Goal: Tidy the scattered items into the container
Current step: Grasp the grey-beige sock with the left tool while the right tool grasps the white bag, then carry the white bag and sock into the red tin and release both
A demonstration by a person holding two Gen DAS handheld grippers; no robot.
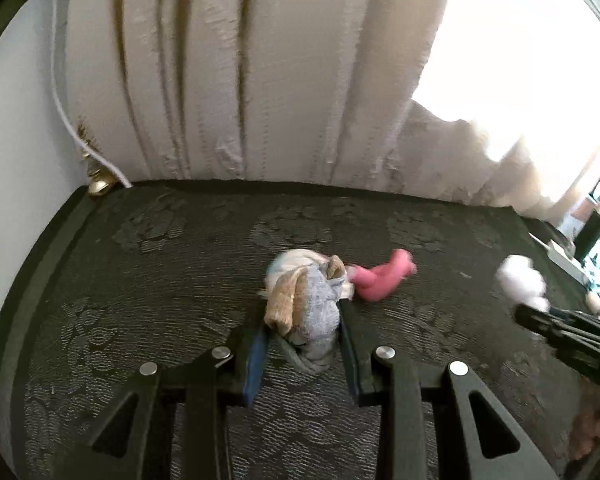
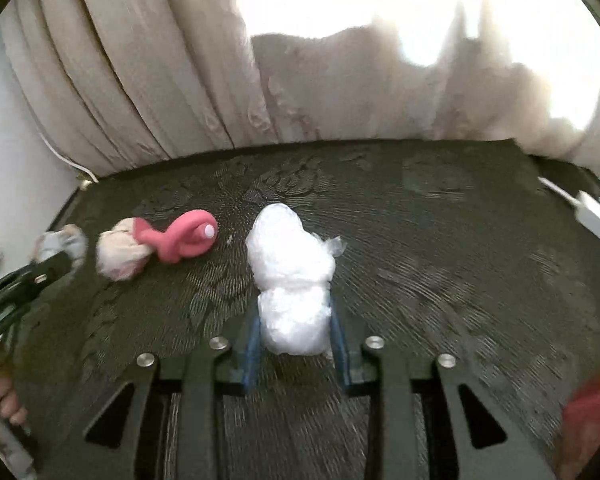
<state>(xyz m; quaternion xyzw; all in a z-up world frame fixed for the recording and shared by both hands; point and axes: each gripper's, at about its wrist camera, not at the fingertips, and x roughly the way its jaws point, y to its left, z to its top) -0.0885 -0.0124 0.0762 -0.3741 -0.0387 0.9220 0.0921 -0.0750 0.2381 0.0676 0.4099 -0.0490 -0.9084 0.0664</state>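
Surface: dark patterned cloth (image 1: 180, 240), cream curtain (image 1: 220, 80) behind, bright window at right.
Left tongs (image 1: 304, 320): clamped on grey-tan sock bundle (image 1: 308, 308).
Right tongs (image 2: 296, 320): clamped on white plastic wad (image 2: 292, 272).
Loose: pink toy (image 2: 184, 240) touching pale bundle (image 2: 120, 256).
Right view only: toy's white tip, a hand (image 2: 4, 400) at lower left.

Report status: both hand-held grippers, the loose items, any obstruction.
Left hand-held gripper shut on grey-tan sock bundle. Right hand-held gripper shut on white plastic wad. Pink item and pale bundle loose. Container unseen; nothing blocking.
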